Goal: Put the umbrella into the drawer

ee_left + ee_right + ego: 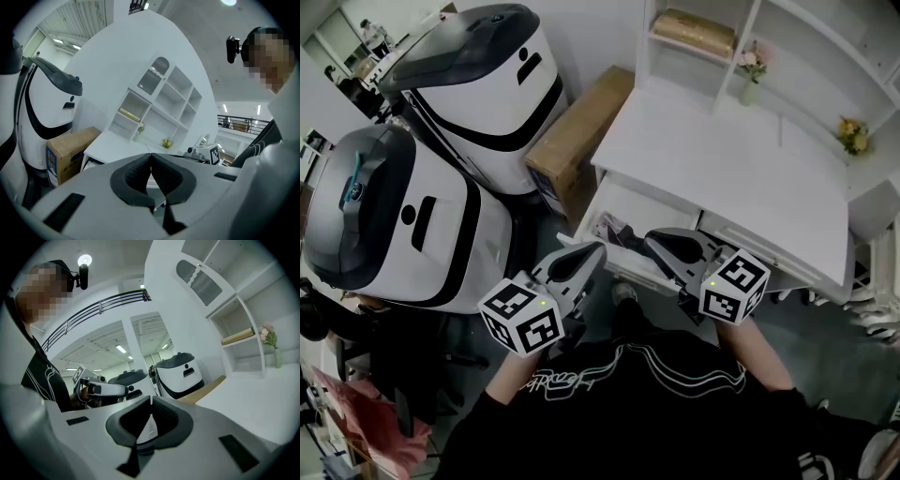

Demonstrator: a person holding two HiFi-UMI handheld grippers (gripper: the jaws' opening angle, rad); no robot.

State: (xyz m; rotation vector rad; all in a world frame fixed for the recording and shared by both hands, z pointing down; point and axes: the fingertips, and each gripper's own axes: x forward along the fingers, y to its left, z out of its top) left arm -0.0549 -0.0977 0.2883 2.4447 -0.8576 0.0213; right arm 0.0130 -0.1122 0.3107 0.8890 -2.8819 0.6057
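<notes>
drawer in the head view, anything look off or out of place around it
The drawer stands pulled open, with a dark bundle lying near its left front; it is too small to name. Nothing else looks askew or spilled.

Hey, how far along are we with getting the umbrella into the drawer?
Done, it seems: a dark bundle, likely the umbrella, lies in the open drawer of the white desk. In hand: nothing; the left gripper and right gripper are both shut and empty, in front of the drawer. Left: perhaps only closing the drawer, which stands open.
</notes>
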